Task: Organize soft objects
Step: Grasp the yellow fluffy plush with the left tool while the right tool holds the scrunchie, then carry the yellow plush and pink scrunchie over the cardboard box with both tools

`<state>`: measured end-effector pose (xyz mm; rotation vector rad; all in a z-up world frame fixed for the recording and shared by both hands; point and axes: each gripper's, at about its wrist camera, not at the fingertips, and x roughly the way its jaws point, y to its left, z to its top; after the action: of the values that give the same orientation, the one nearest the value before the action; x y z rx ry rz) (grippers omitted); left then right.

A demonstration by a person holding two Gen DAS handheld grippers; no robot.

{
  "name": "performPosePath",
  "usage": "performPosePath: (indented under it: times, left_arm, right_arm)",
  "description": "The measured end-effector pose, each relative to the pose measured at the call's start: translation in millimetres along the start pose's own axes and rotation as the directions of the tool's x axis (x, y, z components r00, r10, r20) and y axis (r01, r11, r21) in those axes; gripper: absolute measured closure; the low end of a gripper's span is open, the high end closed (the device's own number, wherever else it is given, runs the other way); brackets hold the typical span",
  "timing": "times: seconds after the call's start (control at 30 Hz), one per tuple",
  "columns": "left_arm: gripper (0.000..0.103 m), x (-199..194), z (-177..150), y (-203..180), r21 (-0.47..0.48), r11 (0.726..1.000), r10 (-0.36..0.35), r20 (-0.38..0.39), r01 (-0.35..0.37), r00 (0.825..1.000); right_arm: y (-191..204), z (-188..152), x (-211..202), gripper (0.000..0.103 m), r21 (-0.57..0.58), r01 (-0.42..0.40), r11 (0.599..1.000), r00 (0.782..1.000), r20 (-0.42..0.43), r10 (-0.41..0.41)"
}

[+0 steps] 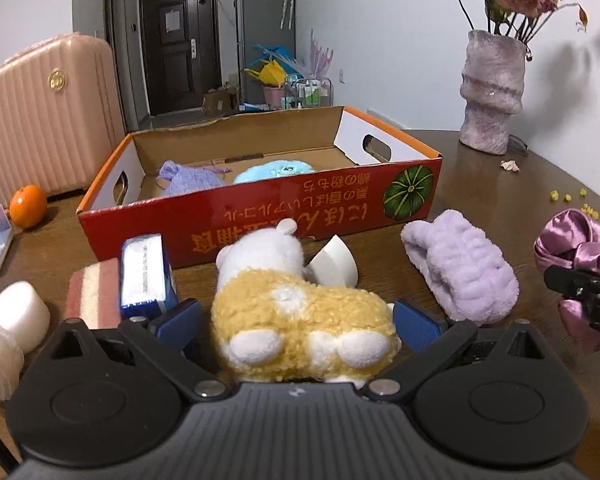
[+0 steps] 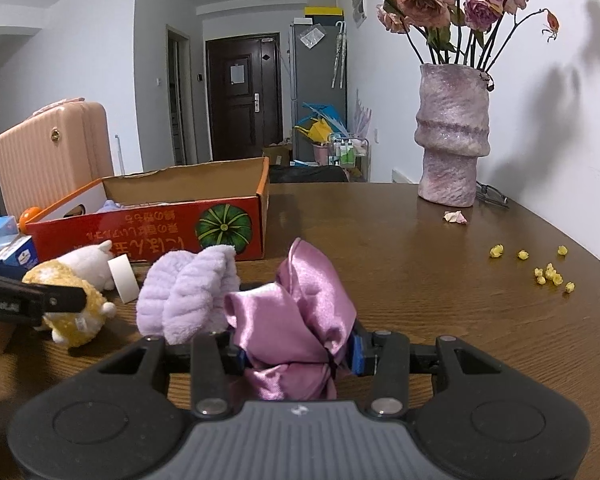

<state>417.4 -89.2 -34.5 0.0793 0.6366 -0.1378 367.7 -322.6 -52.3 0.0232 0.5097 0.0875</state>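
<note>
The left tongs (image 1: 296, 320) stand open astride the yellow-and-white plush toy (image 1: 300, 320), which lies on the brown tabletop (image 1: 480, 184) with its long axis pointing away toward the red cardboard box (image 1: 260, 216) just beyond. The right tongs (image 2: 298, 354) are clamped on the pink satin pouch (image 2: 296, 312), nearer the box's right end. A lilac fluffy slipper (image 1: 460, 268) lies between both; a vase (image 2: 452, 136) stands far right.

Beside the printed red cardboard box (image 1: 260, 216) on the glossy dark wooden table (image 2: 440, 320): a curly yellow-and-white plush toy (image 1: 296, 320), a fluffy lilac fleece piece (image 1: 460, 276), and a shiny pink satin cloth (image 2: 296, 320).
</note>
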Motion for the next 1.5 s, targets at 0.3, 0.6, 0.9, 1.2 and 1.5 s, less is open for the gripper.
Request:
performPosePath:
  times: [0.3, 0.6, 0.9, 1.2, 1.5]
  left_arm:
    - [0.000, 10.5, -3.2, -13.8, 0.069, 0.997, 0.045, 0.008, -0.045, 0.999]
    - [0.007, 4.1, -8.6, -19.4, 0.120, 0.993, 0.005, 0.030, -0.008, 1.000]
    - [0.009, -23.2, -19.5, -21.0, 0.103, 0.995, 0.004, 0.076, -0.011, 0.997]
    - [0.009, -57.8, -31.6, -28.0, 0.119, 0.993, -0.020, 0.134, 0.003, 0.991]
    - [0.010, -85.7, -34.9, -28.1, 0.105, 0.994, -0.041, 0.199, 0.020, 0.979]
  right_arm:
    - [1.3, 0.8, -0.5, 0.060, -0.008, -0.003, 1.000, 1.000, 0.008, 0.003]
    - [2.4, 1.4, -6.9, 0.060, -0.017, 0.009, 1.000, 0.999, 0.043, -0.008]
    - [-2.1, 3.2, -11.7, 0.060, -0.003, 0.013, 1.000, 0.998, 0.068, -0.013]
    - [-1.7, 3.5, -16.8, 0.060, -0.007, 0.038, 0.999, 0.994, 0.099, -0.037]
    - [2.0, 3.5, -24.7, 0.059, -0.006, 0.049, 0.999, 0.989, 0.137, -0.047]
